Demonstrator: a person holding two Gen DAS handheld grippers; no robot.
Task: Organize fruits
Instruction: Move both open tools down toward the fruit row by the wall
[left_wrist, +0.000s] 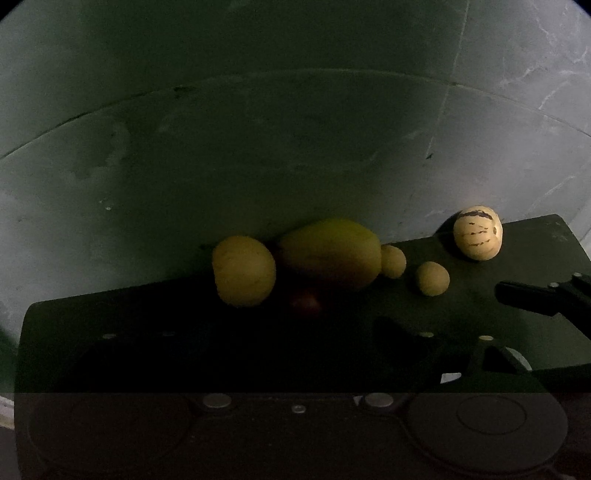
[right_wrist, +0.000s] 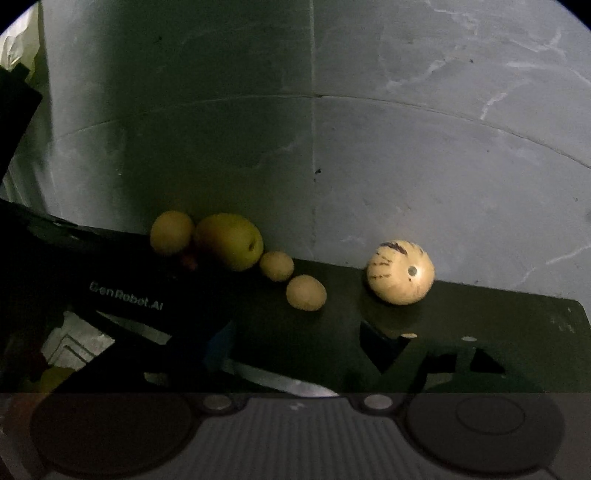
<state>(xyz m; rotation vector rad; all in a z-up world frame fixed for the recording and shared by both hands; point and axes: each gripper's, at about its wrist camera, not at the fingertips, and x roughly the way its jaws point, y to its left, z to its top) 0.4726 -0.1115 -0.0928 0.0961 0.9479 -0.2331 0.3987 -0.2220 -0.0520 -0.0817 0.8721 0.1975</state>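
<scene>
The light is very dim. Fruits lie in a row on a black board (left_wrist: 535, 251) against a grey wall. In the left wrist view they are a round yellow fruit (left_wrist: 243, 277), a big yellow-green fruit (left_wrist: 330, 253), two small round fruits (left_wrist: 393, 261) (left_wrist: 432, 278), a cream fruit with dark stripes (left_wrist: 477, 233) and a dark red fruit (left_wrist: 304, 302) in shadow. My left gripper (left_wrist: 295, 332) stands open and empty just short of them. The striped fruit (right_wrist: 400, 272) lies ahead of my right gripper (right_wrist: 295, 339), which is open and empty.
The grey marbled wall (left_wrist: 295, 129) rises right behind the fruit row. The right gripper's black finger (left_wrist: 528, 297) reaches in from the right edge of the left wrist view. In the right wrist view the left gripper's body (right_wrist: 125, 295), lettered GenRobot.AI, crosses the left side.
</scene>
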